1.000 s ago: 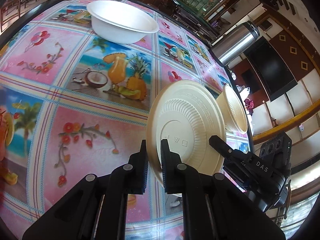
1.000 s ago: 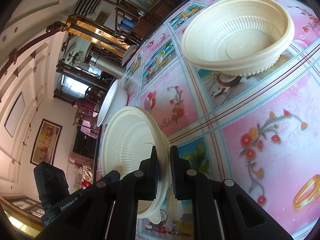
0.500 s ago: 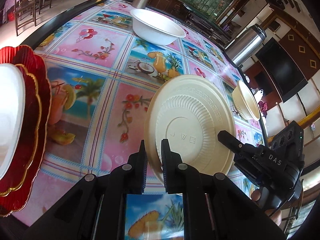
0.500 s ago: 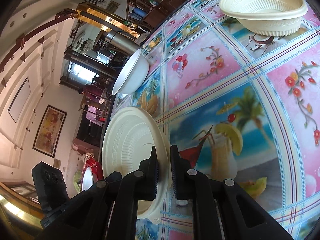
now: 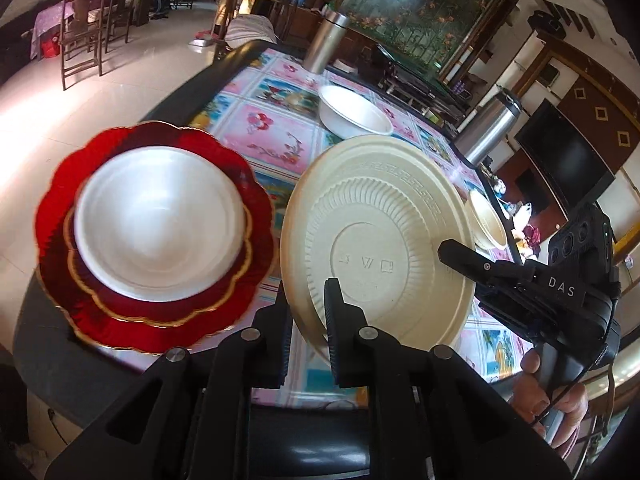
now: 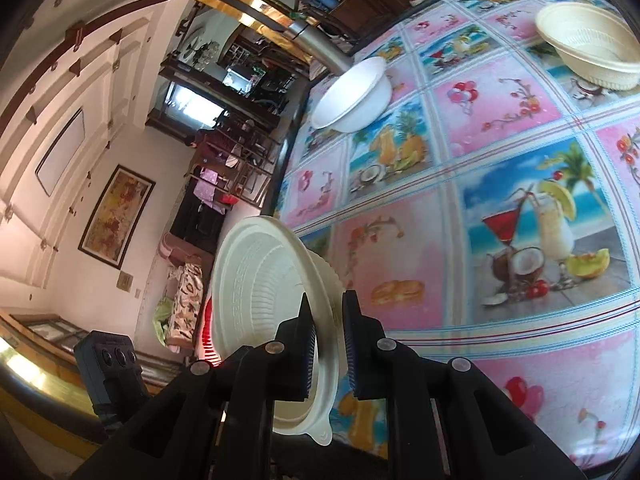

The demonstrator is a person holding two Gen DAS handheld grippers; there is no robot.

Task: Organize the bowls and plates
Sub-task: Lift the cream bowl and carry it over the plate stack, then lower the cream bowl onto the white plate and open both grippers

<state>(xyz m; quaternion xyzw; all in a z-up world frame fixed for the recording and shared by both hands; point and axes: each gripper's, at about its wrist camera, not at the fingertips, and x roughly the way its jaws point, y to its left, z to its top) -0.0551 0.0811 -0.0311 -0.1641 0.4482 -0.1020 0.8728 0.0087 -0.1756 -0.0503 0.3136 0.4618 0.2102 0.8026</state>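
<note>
Both grippers hold one cream ribbed bowl [image 5: 376, 248] on edge above the table; its inside shows in the right wrist view [image 6: 264, 292]. My left gripper [image 5: 306, 312] is shut on its near rim. My right gripper [image 6: 326, 320] is shut on the opposite rim and shows at right in the left wrist view [image 5: 452, 250]. Left of the bowl, a white bowl [image 5: 160, 224] sits on stacked red scalloped plates [image 5: 160, 320] at the table's near left edge. A sliver of red plate [image 6: 206, 340] shows behind the held bowl.
A white bowl [image 5: 354, 114] [image 6: 354, 94] stands farther back on the patterned tablecloth [image 6: 460, 208]. Another cream bowl [image 6: 588, 48] [image 5: 488, 222] sits at the far right. Steel flasks [image 5: 326, 42] [image 5: 488, 126] stand at the table's back. Chairs and floor lie beyond the left edge.
Both grippers carried the cream bowl back and left across the table. The red plate stack with its white bowl now sits just beside the bowl.
</note>
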